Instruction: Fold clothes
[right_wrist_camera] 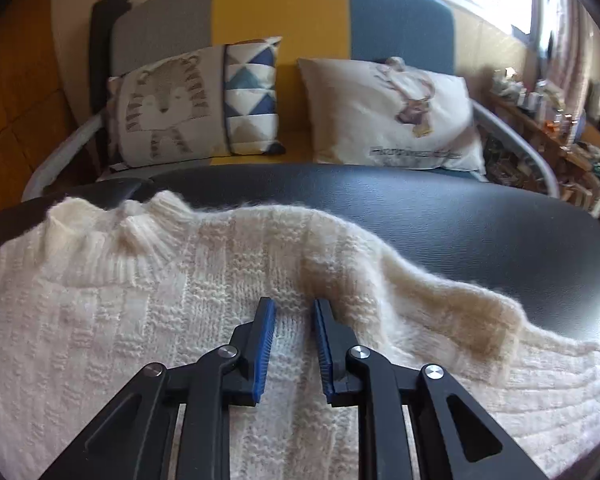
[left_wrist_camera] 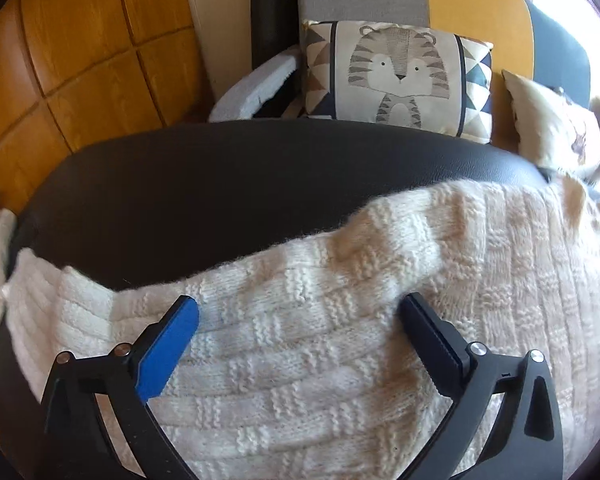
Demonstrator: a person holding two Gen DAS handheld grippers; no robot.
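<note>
Clearly the cream knitted sweater [left_wrist_camera: 300, 360] lies spread on the dark padded table [left_wrist_camera: 220, 180], soft, thick and light, so it will sag and stretch if lifted at one point only. On the left, the left gripper [left_wrist_camera: 300, 312] stands wide open above the knit and grips nothing. Further right, the right gripper [right_wrist_camera: 295, 308] is nearly closed over the cloth below the ribbed collar [right_wrist_camera: 148, 240], perhaps pinching nothing; a doubled edge or hem seems the safest hold.

Bare black tabletop [left_wrist_camera: 220, 184] beyond the sweater [left_wrist_camera: 300, 360] (cushions [right_wrist_camera: 392, 116] behind).
</note>
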